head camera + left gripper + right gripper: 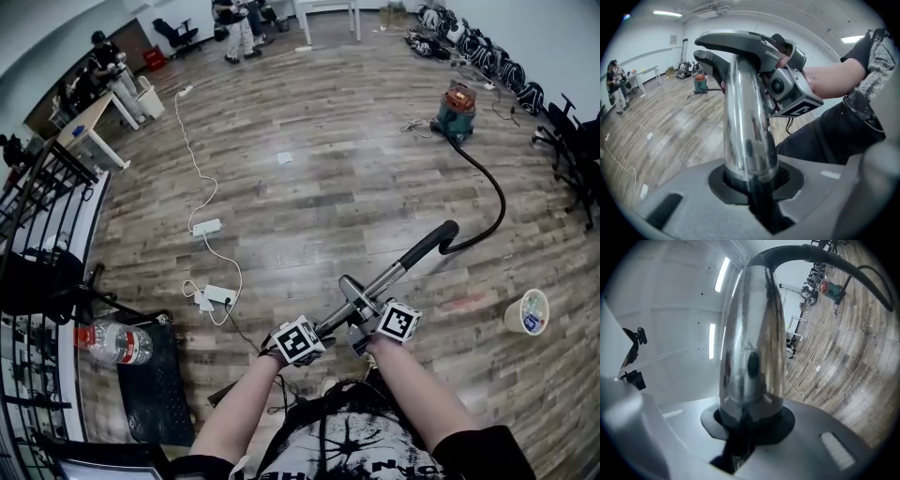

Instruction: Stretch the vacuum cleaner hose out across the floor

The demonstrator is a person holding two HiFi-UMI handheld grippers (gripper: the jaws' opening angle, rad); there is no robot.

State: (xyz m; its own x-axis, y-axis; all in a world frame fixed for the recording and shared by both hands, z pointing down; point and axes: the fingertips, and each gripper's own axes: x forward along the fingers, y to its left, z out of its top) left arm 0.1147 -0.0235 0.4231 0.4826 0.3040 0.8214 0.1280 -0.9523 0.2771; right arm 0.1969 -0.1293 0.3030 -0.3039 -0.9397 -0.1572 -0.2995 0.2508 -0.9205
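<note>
Close by, left gripper [305, 337] and right gripper [389, 323] squeeze their fingers [679, 206] on the tube [380, 279] so I can pull. Hose [495, 202] curves over the floor [309, 187] to the vacuum [457, 111] at one o'clock.

Wood-plank floor [356, 197]. Far right: teal vacuum cleaner [457, 111] stands on it. Black hose [502, 202] runs from its base toward the near side in one wide curve. Left of centre: white cable [181, 122] snakes to a white power strip [206, 227], then to a second white block [217, 294]. Paper scrap [284, 157] mid-floor. White tub [527, 312] near right. Dark bags [478, 52] along the far wall.
</note>
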